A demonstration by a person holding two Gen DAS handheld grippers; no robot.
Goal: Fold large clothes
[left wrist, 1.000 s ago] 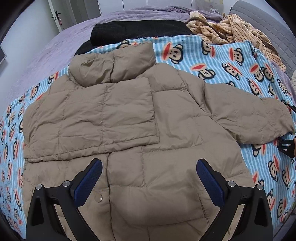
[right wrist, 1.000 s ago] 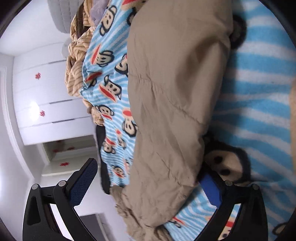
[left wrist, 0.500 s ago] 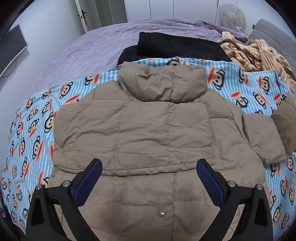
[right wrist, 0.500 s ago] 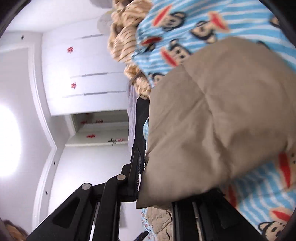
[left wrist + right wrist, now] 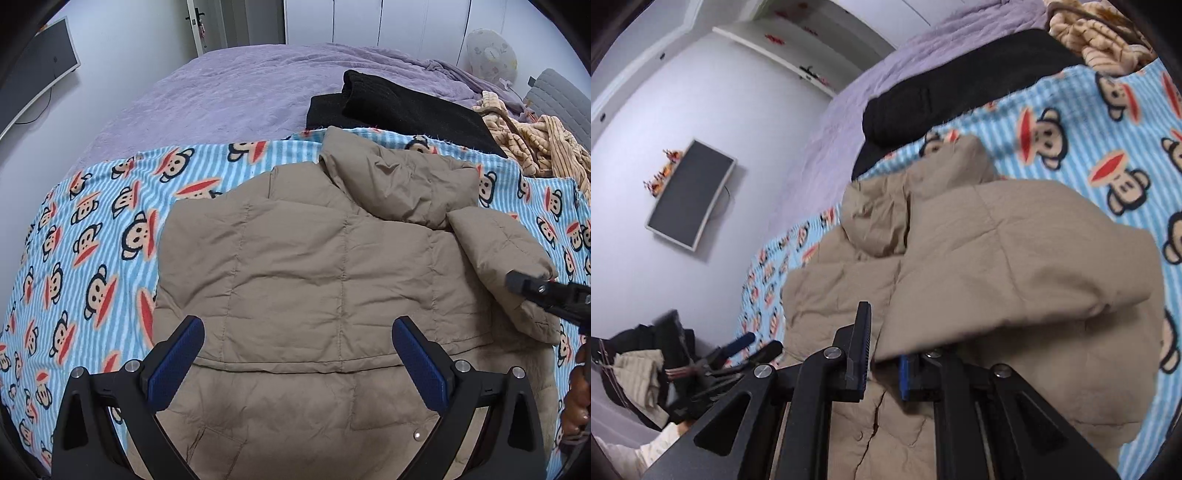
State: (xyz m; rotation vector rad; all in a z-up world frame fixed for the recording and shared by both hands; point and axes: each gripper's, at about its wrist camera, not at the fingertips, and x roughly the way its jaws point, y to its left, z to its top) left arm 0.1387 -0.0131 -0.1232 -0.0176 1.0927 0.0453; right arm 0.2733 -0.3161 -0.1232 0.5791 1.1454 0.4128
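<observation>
Tan jacket (image 5: pixel 314 280) lay on our monkey blanket (image 5: pixel 92 258). Our right gripper (image 5: pixel 882 363) pinched its sleeve (image 5: pixel 1015 266) over the body. Our left gripper (image 5: pixel 295 362) hovered, jaws spread wide.

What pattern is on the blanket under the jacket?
Blue and white stripes with cartoon monkey faces on the blanket, clearest in the left wrist view.

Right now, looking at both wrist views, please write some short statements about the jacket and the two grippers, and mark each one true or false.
1. The right gripper is shut on the jacket sleeve. True.
2. The left gripper grips the jacket hem. False: it is open above the jacket and holds nothing.
3. The jacket lies on a monkey-print blanket. True.
4. The black garment covers the jacket hood. False: it lies beyond the hood.
</observation>
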